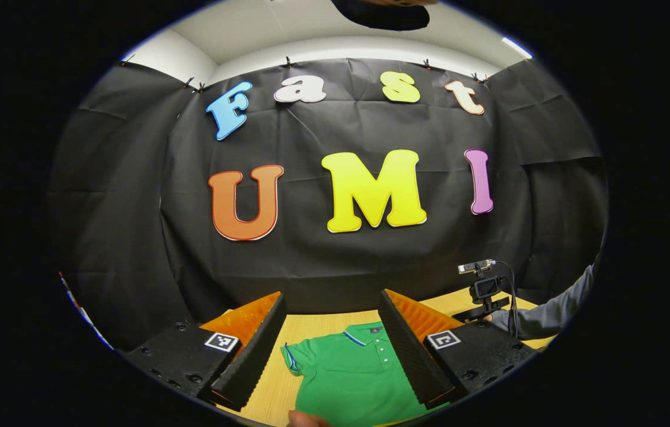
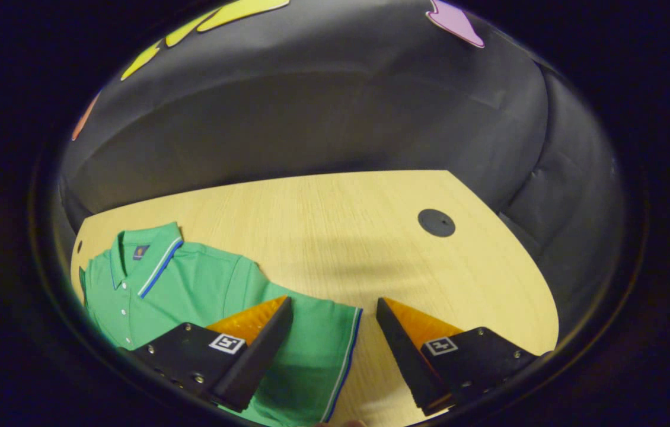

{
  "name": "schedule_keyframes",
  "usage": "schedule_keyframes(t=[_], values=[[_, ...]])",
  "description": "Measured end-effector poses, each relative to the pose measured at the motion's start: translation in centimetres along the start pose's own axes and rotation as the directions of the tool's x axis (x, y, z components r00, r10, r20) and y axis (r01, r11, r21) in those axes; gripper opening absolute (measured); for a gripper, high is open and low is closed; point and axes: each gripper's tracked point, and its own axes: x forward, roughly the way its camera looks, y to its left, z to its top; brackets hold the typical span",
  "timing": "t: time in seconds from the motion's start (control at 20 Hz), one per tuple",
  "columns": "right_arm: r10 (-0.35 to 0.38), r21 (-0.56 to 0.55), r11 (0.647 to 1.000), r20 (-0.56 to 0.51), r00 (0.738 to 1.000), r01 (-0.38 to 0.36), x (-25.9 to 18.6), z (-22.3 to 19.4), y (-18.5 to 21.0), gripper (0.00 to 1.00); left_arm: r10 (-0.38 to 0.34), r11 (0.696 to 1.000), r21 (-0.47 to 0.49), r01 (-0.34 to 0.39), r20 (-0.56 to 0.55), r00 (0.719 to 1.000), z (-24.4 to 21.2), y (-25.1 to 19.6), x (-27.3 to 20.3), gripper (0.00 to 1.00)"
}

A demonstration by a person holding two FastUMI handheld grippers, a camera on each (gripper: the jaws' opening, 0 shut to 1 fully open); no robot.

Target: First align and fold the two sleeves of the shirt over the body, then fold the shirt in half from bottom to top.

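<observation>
A green polo shirt [image 1: 347, 373] with a blue-and-white trimmed collar lies flat, face up, on the light wooden table [image 2: 370, 237]. My left gripper [image 1: 332, 295] hovers open above the shirt's chest, and the collar and button placket show between its fingers. One short sleeve [image 1: 295, 357] spreads out to the left of the body. In the right gripper view the shirt [image 2: 192, 284] lies at lower left. My right gripper [image 2: 334, 300] is open above the other sleeve [image 2: 317, 350], whose striped hem runs between the fingers. Neither gripper touches the cloth.
A black round disc [image 2: 436, 222] sits in the tabletop toward its far right. The camera mount on the right gripper [image 1: 485, 286] and a grey sleeve [image 1: 554, 311] of the person holding it appear at the right of the left gripper view. Black cloth walls close around the table.
</observation>
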Motion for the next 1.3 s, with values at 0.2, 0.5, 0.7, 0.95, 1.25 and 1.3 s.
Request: schedule_keyframes(t=[0.2, 0.5, 0.7, 0.95, 1.25, 1.3], values=[[0.009, 0.018, 1.000, -0.018, 1.000, -0.008, -0.2, -0.1, -0.1, 0.74, 0.014, 0.999, -0.029, -0.014, -0.022, 1.000, -0.7, 0.3, 0.1, 0.99], [-0.035, -0.042, 0.999, 0.002, 0.999, 0.035, -0.4, 0.1, 0.2, 0.00, 0.043, 0.997, -0.055, -0.046, -0.050, 0.998, -1.6, 1.1, 0.0, 0.99], [-0.029, -0.008, 1.000, 0.007, 1.000, 0.029, -0.7, 0.1, 0.3, 0.01, 0.054, 0.997, -0.050, -0.056, -0.051, 0.997, -1.7, 1.6, -0.1, 0.99], [0.024, -0.024, 0.999, 0.091, 0.996, -0.022, -3.6, 1.5, 2.8, 0.01, 0.051, 0.996, -0.070, -0.055, -0.060, 0.997, -2.1, 1.5, 0.0, 0.99], [0.158, -0.060, 0.987, 0.138, 0.978, -0.151, -7.1, 1.8, 9.0, 0.01, 0.043, 0.996, -0.073, -0.048, -0.060, 0.997, -2.1, 1.1, -0.1, 0.99], [0.174, -0.065, 0.984, 0.140, 0.975, -0.166, -7.4, 1.7, 9.7, 0.01, 0.045, 0.996, -0.070, -0.049, -0.060, 0.997, -2.0, 1.2, -0.1, 0.99]])
